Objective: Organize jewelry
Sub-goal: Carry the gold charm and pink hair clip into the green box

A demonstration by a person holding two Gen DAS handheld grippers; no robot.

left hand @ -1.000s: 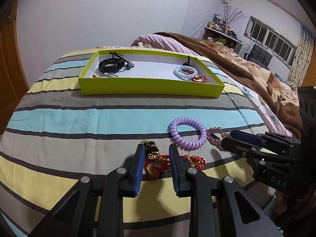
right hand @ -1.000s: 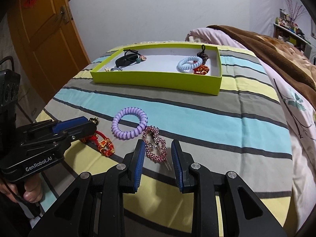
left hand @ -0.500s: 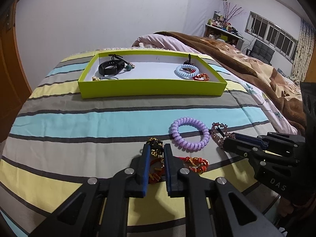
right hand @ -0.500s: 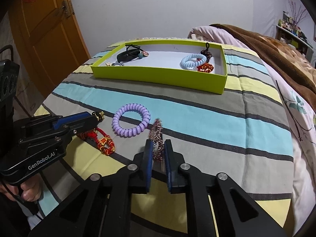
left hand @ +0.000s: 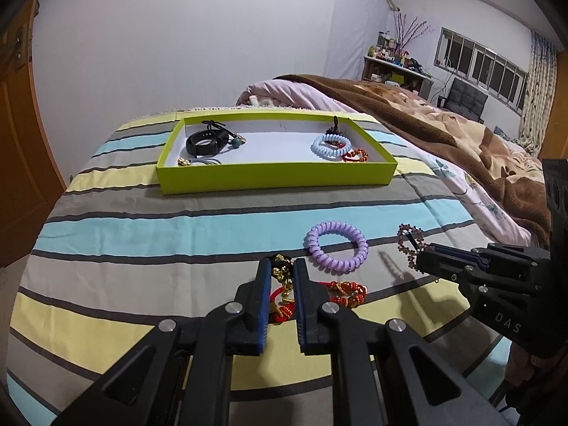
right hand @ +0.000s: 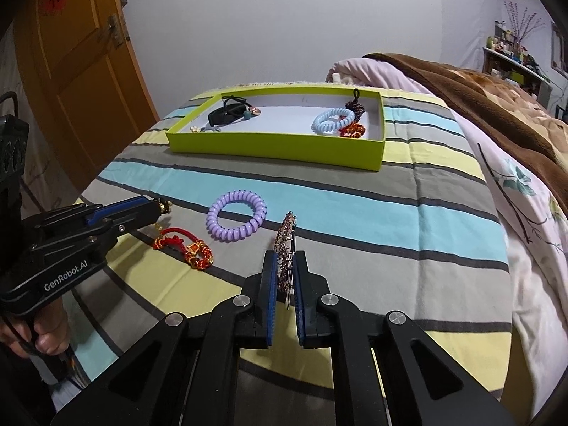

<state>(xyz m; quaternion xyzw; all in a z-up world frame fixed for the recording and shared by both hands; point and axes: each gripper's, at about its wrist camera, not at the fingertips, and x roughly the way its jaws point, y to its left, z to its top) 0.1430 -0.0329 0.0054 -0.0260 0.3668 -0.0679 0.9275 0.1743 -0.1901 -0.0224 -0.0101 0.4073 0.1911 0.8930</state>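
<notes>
My left gripper (left hand: 281, 272) is shut on the gold end of a red and gold bracelet (left hand: 346, 289), whose red cord trails on the striped bedspread; it also shows in the right wrist view (right hand: 184, 245). My right gripper (right hand: 285, 266) is shut on a pink beaded hair clip (right hand: 285, 238) and holds it upright just above the bed; the clip also shows in the left wrist view (left hand: 410, 243). A purple spiral hair tie (left hand: 336, 246) lies between the two grippers. A lime green tray (left hand: 277, 176) farther back holds a black band (left hand: 206, 142), a light blue spiral tie (left hand: 330, 145) and a red bracelet (left hand: 355, 156).
A brown blanket (left hand: 443, 120) and pink quilt (right hand: 514, 213) cover the right side of the bed. An orange wooden door (right hand: 81, 64) stands at the left. A shelf with small items (left hand: 394, 64) and a window are at the far right.
Both grippers closed from open: the left on the gold end of the bracelet, the right on the beaded clip. Both have since risen a little, and the clip now stands upright off the bed.
</notes>
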